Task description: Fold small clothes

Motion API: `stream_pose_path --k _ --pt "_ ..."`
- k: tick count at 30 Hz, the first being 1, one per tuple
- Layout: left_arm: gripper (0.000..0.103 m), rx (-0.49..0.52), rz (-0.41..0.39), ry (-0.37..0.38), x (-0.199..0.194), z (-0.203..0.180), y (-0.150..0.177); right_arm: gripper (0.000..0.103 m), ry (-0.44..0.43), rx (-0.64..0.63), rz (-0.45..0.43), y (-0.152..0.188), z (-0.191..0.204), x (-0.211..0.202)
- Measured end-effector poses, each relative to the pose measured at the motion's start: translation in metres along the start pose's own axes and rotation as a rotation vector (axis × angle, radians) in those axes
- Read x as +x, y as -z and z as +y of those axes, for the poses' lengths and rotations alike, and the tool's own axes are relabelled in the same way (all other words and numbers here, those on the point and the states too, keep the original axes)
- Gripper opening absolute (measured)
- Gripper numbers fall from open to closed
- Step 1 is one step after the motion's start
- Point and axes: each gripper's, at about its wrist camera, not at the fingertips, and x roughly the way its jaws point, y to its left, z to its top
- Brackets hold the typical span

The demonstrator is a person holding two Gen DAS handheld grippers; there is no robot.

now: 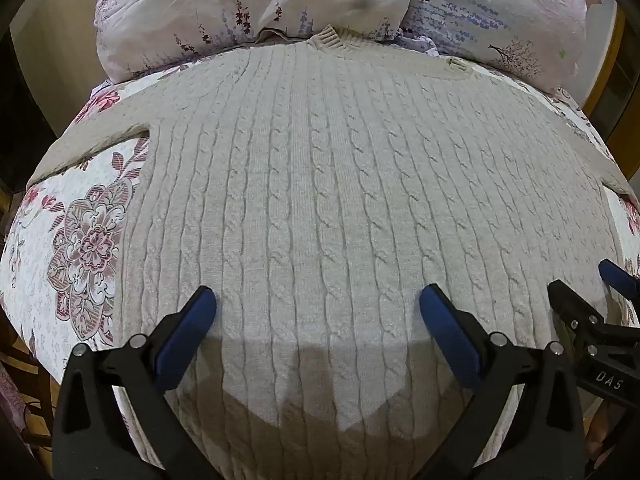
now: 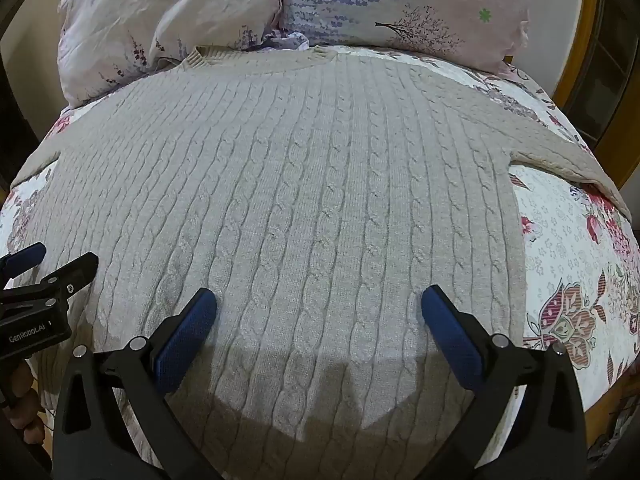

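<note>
Beige cable-knit sweater (image 1: 320, 200), flat, unfolded

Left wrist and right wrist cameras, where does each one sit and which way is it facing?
Left wrist: on the left gripper, looking along open jaws over the beige cable-knit sweater toward the floral pillows; right gripper at its right edge.
Right wrist: on the right gripper, same direction; left gripper at its left edge.
Shared: sweater, pillows, floral quilt.

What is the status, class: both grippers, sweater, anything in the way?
Left gripper open, right gripper open, both empty. Beige cable-knit sweater flat, unfolded on floral quilt. Floral pillows touch collar.
</note>
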Motion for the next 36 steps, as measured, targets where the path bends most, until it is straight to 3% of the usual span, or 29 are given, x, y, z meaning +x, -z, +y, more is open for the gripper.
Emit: stream_pose_path --k 36 --pt "0.101 0.000 -0.005 0.000 -0.0002 0.0000 0.0000 0.102 0.002 -0.002 -0.011 0.0003 -0.0004 -0.0016"
